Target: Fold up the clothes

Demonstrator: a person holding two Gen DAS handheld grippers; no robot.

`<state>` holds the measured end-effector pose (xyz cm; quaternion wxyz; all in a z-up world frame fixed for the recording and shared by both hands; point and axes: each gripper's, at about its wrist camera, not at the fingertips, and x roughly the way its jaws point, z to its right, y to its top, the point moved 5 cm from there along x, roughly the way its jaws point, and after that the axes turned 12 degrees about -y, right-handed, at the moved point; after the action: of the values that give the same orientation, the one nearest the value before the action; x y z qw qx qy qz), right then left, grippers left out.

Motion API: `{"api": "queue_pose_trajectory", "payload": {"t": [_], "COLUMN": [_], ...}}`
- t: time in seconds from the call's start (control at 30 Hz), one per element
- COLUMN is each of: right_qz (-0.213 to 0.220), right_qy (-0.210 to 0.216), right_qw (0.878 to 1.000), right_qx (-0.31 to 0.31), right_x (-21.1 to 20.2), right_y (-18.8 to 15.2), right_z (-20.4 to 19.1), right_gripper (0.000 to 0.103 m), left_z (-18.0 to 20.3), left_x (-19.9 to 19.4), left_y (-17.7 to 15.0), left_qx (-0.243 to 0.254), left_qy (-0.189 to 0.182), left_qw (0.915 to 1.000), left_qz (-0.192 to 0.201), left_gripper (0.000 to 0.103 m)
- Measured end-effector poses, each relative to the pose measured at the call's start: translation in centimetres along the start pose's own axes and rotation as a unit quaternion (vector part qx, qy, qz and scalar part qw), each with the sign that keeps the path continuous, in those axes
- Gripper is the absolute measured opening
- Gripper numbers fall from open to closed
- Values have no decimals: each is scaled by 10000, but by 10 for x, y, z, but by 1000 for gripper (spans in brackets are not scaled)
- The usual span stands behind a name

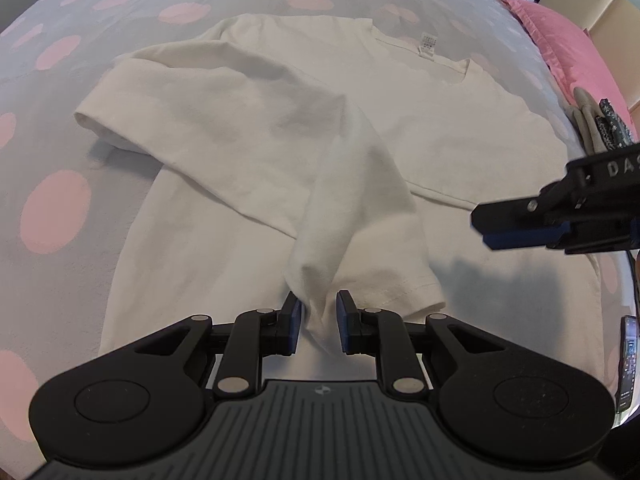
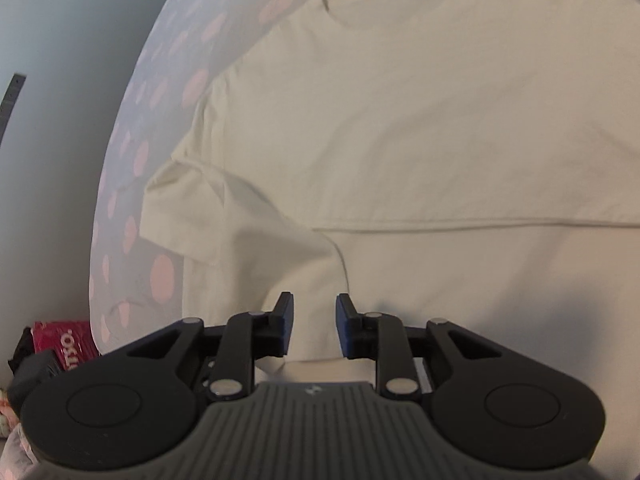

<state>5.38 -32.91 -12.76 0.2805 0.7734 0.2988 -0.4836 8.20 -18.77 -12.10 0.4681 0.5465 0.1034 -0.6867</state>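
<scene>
A white T-shirt lies spread on a grey bedspread with pink dots, its neck label at the far side. One sleeve side is folded over the body. My left gripper is shut on a bunched ridge of this cloth, which rises from the shirt up to the fingers like a tent. My right gripper hovers at the right, above the shirt. In the right wrist view, the right gripper is narrowly open over the shirt with nothing between its fingers, near a sleeve.
A pink pillow and some patterned items lie at the bed's far right. A phone shows at the right edge. Beyond the bed's edge are a pale wall and a red packet on the floor.
</scene>
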Motion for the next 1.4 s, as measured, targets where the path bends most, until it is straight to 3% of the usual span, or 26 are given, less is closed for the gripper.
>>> {"api": "queue_pose_trajectory", "payload": {"t": [0.13, 0.4, 0.83, 0.97, 1.03, 1.3, 1.4], "right_qz": [-87, -326, -97, -30, 34, 593, 949], "right_qy": [-179, -350, -404, -402, -372, -71, 73], "right_qw": [9998, 9986, 9983, 9984, 9980, 9957, 9928], "right_qx": [-75, -222, -402, -386, -513, -705, -720], "right_x": [14, 41, 47, 43, 40, -15, -49], "right_y": [-4, -14, -23, -24, -24, -3, 13], "right_z": [1, 0, 1, -1, -4, -14, -17], "right_gripper": [30, 31, 34, 30, 7, 3, 3], "left_z": [-5, -7, -6, -7, -7, -2, 2], "left_x": [2, 3, 6, 7, 7, -8, -20], "left_y": [-2, -3, 0, 1, 1, 9, 16], "left_qx": [-18, -42, -18, -14, -24, -22, 13], "left_qy": [56, 90, 151, 166, 157, -192, -571], "left_qw": [9999, 9998, 9997, 9996, 9997, 9998, 9984], "left_qz": [-96, -194, -215, -211, -205, -83, 11], "left_gripper": [8, 8, 8, 8, 8, 8, 17]}}
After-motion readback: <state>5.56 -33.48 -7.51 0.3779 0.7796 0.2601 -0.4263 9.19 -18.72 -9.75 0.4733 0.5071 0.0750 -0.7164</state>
